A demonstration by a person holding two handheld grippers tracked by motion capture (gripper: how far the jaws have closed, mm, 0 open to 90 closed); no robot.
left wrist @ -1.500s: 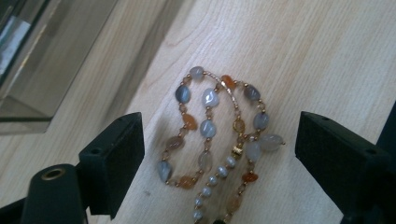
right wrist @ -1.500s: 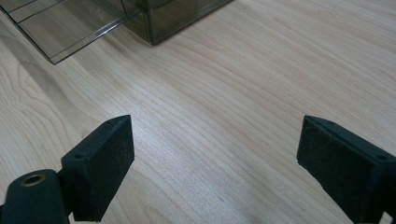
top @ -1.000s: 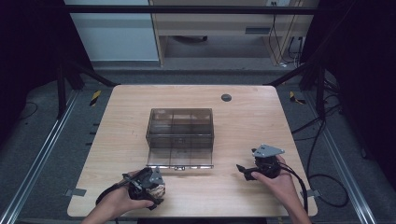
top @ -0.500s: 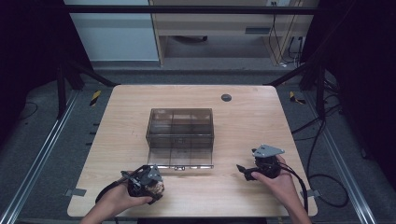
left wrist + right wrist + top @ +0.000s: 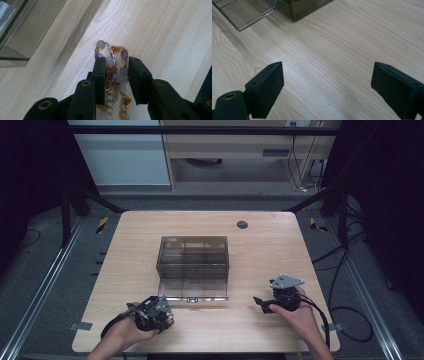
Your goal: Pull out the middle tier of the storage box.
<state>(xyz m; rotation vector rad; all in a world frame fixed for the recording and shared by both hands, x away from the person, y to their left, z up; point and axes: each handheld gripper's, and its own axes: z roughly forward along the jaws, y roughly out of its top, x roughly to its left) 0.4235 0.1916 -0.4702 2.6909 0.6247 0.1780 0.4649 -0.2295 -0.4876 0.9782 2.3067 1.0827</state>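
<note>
We take the smoky clear organizer box point(image 5: 193, 262) in the middle of the table point(image 5: 260, 250) as our landmark. It stands with its lid point(image 5: 194, 290) folded down flat toward the person, which we judge leaves the compartments open from above so that something can be dropped in.

Our left gripper point(image 5: 113, 75) sits near the box's front left corner, a little toward the person, pointing down at the wood. Between its pads lies a beaded bracelet point(image 5: 113, 65) of grey, white and orange stones on a gold-coloured wire. The jaws have just been closing in on it from both sides, and the beads are now bunched between the two black pads; the left pad touches the beads, while on the right we cannot tell whether the pad presses them yet or stands just clear. The bracelet rests on the table, its looped end poking out beyond the pad tips toward the box. We judge the grip is taken across the strands so the whole coil comes up together.

Our right gripper point(image 5: 327, 87) rests in front of the box's right corner, on the person's side, jaws wide apart with bare wood between them. We judge it is waiting out of the way.

By count: one box, one lid, one bracelet, two grippers, and one small dark round disc point(image 5: 242, 224) on the table beyond the box's far right corner.
</note>
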